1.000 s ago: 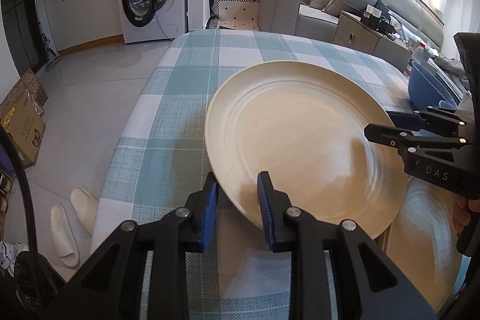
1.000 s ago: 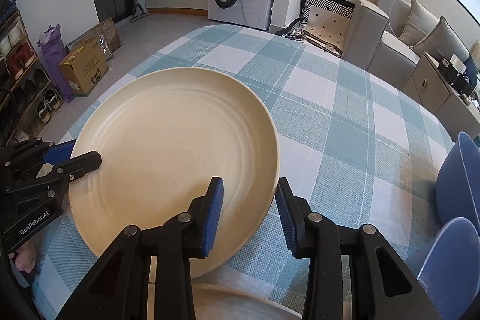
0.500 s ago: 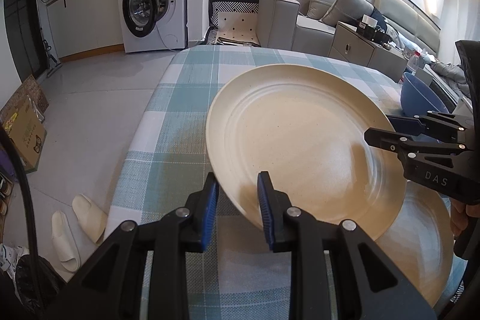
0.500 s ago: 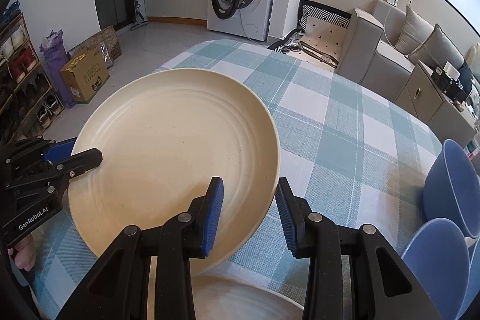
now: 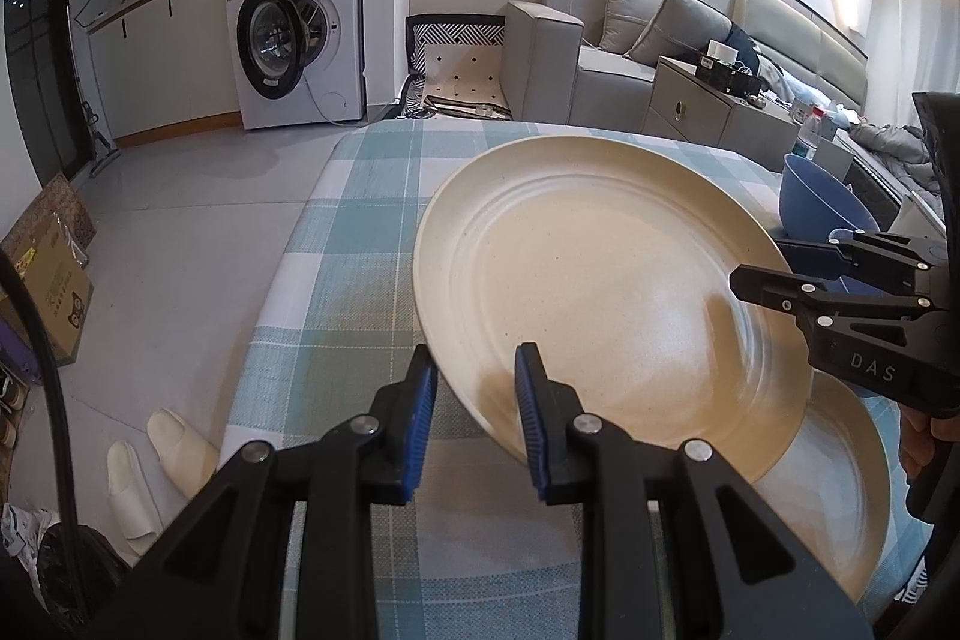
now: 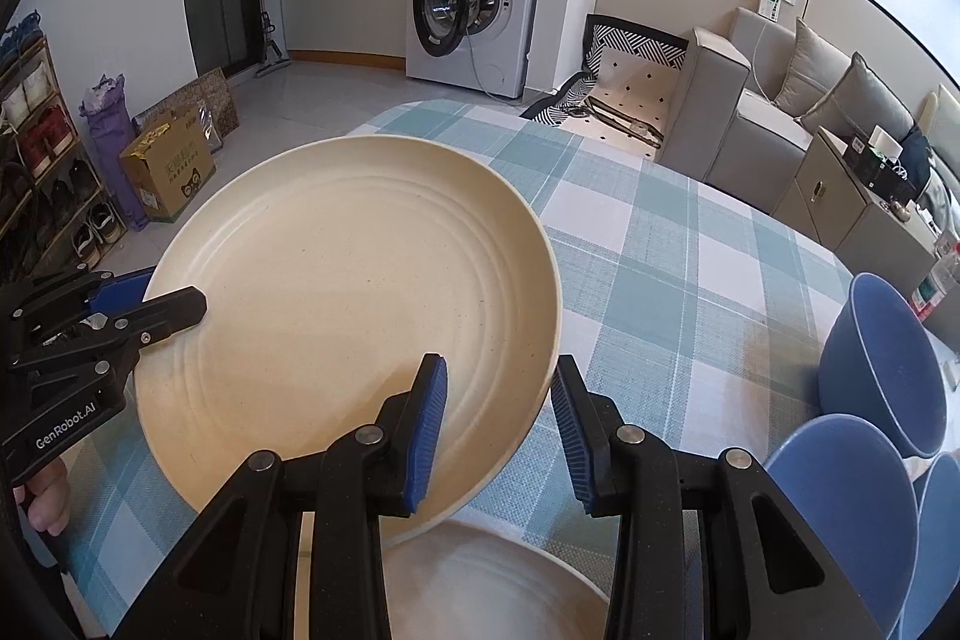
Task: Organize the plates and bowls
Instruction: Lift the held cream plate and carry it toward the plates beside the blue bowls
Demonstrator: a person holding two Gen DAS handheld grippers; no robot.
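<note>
"DAS" on right gripper (image 5: 774,268), "GenRobot.AI" on left gripper (image 6: 162,295)

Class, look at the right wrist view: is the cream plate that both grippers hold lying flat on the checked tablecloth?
No. The cream plate is tilted and raised above the checked tablecloth, with a second plate lying beneath its near edge.

Two cream plates (image 6: 348,292) (image 6: 480,586), three blue bowls (image 6: 882,370) (image 6: 852,508) (image 6: 939,538), two grippers (image 6: 498,424) (image 5: 474,412), two white slippers (image 5: 150,466)
</note>
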